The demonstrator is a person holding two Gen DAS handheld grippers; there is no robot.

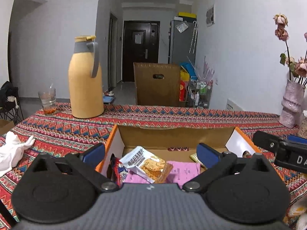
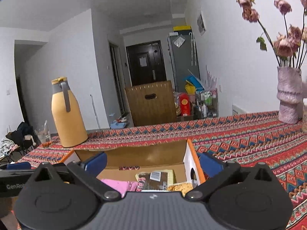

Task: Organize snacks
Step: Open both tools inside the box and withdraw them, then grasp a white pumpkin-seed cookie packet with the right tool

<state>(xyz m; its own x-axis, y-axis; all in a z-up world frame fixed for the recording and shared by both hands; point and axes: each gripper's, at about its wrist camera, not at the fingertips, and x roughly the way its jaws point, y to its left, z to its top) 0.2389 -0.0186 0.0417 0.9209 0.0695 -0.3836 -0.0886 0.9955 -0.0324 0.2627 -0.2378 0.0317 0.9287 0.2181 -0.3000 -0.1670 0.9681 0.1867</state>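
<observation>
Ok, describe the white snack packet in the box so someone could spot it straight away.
On the patterned tablecloth sits an open cardboard box. Inside, toward its left, the white snack packet lies tilted atop pink packets; it alone pictures golden crackers.

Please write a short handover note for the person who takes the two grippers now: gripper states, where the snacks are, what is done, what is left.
Left gripper: open, holding nothing, above the cardboard box.
Right gripper: open, holding nothing, above the same box.
In the box: white cracker packet on the pink packets, a red and blue packet at the left wall, a brown packet and a yellow one at the right side.
Done: these snacks are in the box.
Left: I see no loose snacks on the tablecloth; check the areas out of view.
</observation>
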